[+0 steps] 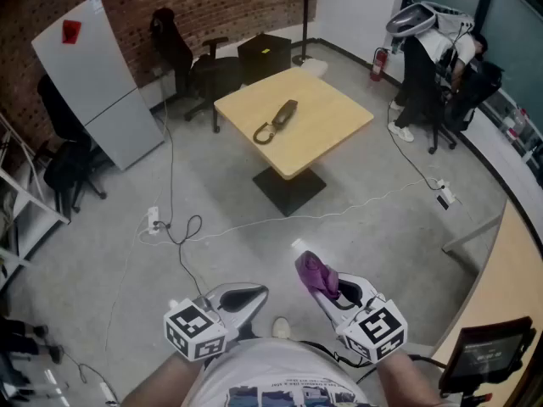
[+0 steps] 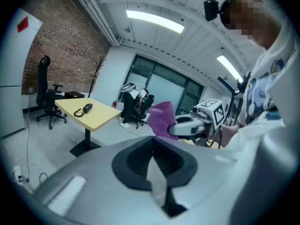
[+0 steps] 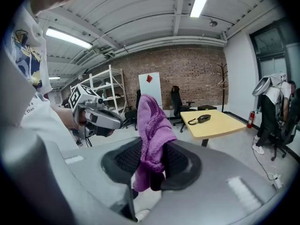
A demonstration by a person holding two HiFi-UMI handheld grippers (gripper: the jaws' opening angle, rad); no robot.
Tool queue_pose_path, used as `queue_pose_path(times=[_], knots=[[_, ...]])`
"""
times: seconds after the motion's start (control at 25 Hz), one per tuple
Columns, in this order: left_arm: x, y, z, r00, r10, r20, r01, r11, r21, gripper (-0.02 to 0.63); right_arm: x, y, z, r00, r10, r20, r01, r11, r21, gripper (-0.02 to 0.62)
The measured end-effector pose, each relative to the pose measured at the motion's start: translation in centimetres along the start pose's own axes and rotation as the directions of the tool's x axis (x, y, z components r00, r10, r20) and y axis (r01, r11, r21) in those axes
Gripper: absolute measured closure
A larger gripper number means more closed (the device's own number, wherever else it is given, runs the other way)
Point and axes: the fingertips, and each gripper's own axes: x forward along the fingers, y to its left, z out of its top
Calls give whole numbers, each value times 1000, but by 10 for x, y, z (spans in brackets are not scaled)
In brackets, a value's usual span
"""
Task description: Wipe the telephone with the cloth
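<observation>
Hands low in front of my chest, I hold 2 tools side by side, both aimed forward and slightly down, their marker cubes toward me. My left hand-held gripper (image 1: pixel 251 295) is clenched with nothing between its jaws; its own view shows the pads pressed together. My right hand-held gripper (image 3: pixel 151 171) is clenched on the purple cloth (image 3: pixel 153 128), which stands up in a bunched peak above the jaws and hangs a little below them.

The telephone (image 1: pixel 279 118) lies on the square yellow desk (image 1: pixel 333 122) across the room, well apart from both tools, dark handset on top and a cord looping at its near end. Bare concrete floor lies between us, crossed by a white cable (image 1: pixel 280 219) and a black cable (image 1: pixel 180 242) that runs to a power strip (image 1: pixel 153 220). Black office chairs (image 1: pixel 193 64) stand behind the desk near the brick wall, and a white panel (image 1: pixel 100 81) with a red mark leans at the left. A coat stand (image 1: pixel 303 17) rises at the far corner, with a fire extinguisher (image 1: pixel 377 64) by the right wall.

At the lower right a dark screen (image 1: pixel 492 353) is cut by the frame edge. Metal shelving (image 1: pixel 19 195) at the left is only partly in view. The dark shape beside the chair at the upper right is too cluttered for me to make out.
</observation>
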Motion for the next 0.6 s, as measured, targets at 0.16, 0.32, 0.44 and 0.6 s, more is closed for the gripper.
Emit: queue_pose_path(times=[0.16, 0.32, 0.44, 0.6], knots=[[-8, 1, 1, 1000, 6, 3, -6, 1000, -20, 603, 1, 5, 1, 1000, 7, -3, -7, 1000, 4, 485], [-11, 1, -4, 1000, 15, -6, -15, 999, -28, 603, 1, 7, -1, 1000, 18, -4, -18, 1000, 6, 485], [-8, 1, -6, 1000, 16, -5, -17, 999, -47, 603, 1, 5, -5, 1000, 23, -7, -23, 1000, 15, 485], [-7, 1, -2, 1000, 14, -6, -14, 999, -48, 603, 0, 3, -5, 1000, 20, -7, -20, 999, 25, 483]])
